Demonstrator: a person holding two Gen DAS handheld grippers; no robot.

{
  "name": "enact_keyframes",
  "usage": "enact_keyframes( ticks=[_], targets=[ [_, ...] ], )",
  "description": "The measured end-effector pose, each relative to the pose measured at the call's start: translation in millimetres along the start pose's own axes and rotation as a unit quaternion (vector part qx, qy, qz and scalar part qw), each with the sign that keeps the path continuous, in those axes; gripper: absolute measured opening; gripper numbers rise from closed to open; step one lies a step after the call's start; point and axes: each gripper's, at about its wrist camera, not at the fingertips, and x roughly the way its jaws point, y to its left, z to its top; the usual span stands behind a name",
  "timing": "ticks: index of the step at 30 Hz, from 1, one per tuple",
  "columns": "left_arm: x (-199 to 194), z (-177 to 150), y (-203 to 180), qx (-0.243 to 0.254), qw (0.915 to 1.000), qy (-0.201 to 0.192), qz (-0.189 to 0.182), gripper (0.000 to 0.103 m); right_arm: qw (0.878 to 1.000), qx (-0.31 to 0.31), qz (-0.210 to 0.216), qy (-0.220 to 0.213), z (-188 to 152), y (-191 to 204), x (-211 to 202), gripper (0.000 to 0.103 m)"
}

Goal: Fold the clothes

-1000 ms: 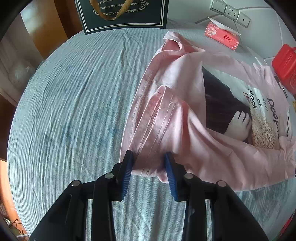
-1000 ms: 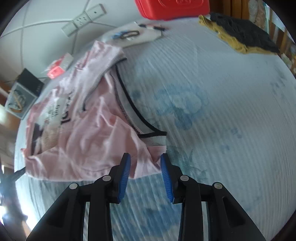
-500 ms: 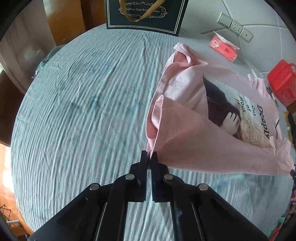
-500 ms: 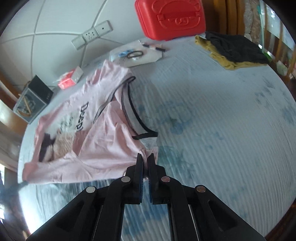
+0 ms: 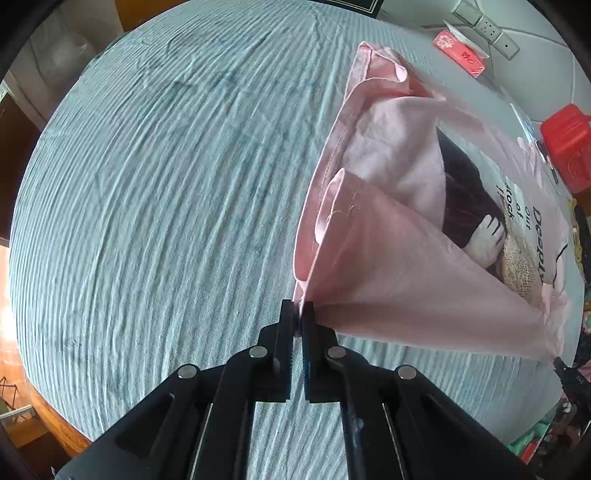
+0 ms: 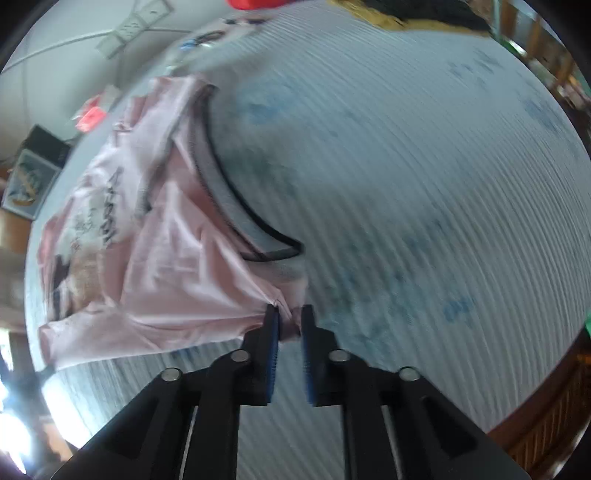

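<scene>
A pink T-shirt (image 5: 413, 254) with a dark printed picture and black lettering lies on a round table with a striped blue cloth (image 5: 166, 192). My left gripper (image 5: 297, 309) is shut on the shirt's hem corner and holds it lifted, the near edge stretched taut to the right. In the right wrist view the same pink T-shirt (image 6: 177, 266) shows its black-trimmed neckline. My right gripper (image 6: 289, 320) is shut on a bunch of fabric near the collar and shoulder, with the jaws slightly apart around the cloth. This view is motion-blurred.
A red tissue pack (image 5: 460, 55), a white power strip (image 5: 487, 18) and a red plastic box (image 5: 570, 144) sit at the table's far side. A dark gift bag (image 6: 33, 173) stands far left. Yellow and black clothes (image 6: 413, 14) lie at the far edge. The wooden table rim (image 6: 546, 417) is near right.
Both grippers closed on the shirt's near edge, then lifted it. The edge is now raised and stretched between them, moving over the shirt toward the far side.
</scene>
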Motion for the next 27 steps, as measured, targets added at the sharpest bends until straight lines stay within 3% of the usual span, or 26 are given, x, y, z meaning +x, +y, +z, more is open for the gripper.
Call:
enact_keyframes(
  ticks=[2,3,4,5,6,7,9,14,17,21,27],
  targets=[
    [-12,8,-8,0.013,0.9999,-0.01,0.002,0.011,1.0,-0.012,0.003,-0.017,16,9,-6,0.028],
    [-20,16,-13,0.02,0.9995,-0.022,-0.006,0.023,1.0,-0.019,0.005,-0.025,24,14,-10,0.029],
    [-28,26,-18,0.023,0.9988,-0.036,-0.021,0.047,0.999,-0.025,0.007,-0.033,32,18,-13,0.033],
    [-35,36,-24,0.027,0.9977,-0.05,-0.036,0.062,0.999,-0.031,0.008,-0.042,40,23,-16,0.036],
    [-40,48,-30,0.031,0.9964,-0.063,-0.048,0.086,0.998,-0.037,0.01,-0.05,48,28,-19,0.036],
    [-40,63,-38,0.036,0.995,-0.072,-0.058,0.09,0.997,-0.043,0.012,-0.058,56,32,-22,0.036],
    [-28,100,-52,0.044,0.9953,-0.067,-0.054,0.09,0.997,-0.044,0.036,-0.052,86,47,-12,0.036],
    [17,184,-80,0.05,0.9986,-0.014,-0.003,0.089,0.997,-0.055,0.046,-0.018,160,100,31,0.036],
    [40,221,-97,0.058,0.9981,0.009,0.018,0.082,0.997,-0.058,0.046,-0.013,198,130,48,0.036],
    [66,252,-112,0.055,0.9973,0.045,0.016,0.071,0.997,-0.063,0.045,-0.006,249,170,70,0.036],
    [93,267,-116,0.062,0.9961,0.061,0.016,0.071,0.997,-0.075,0.03,0.001,311,222,102,0.038]
  ],
)
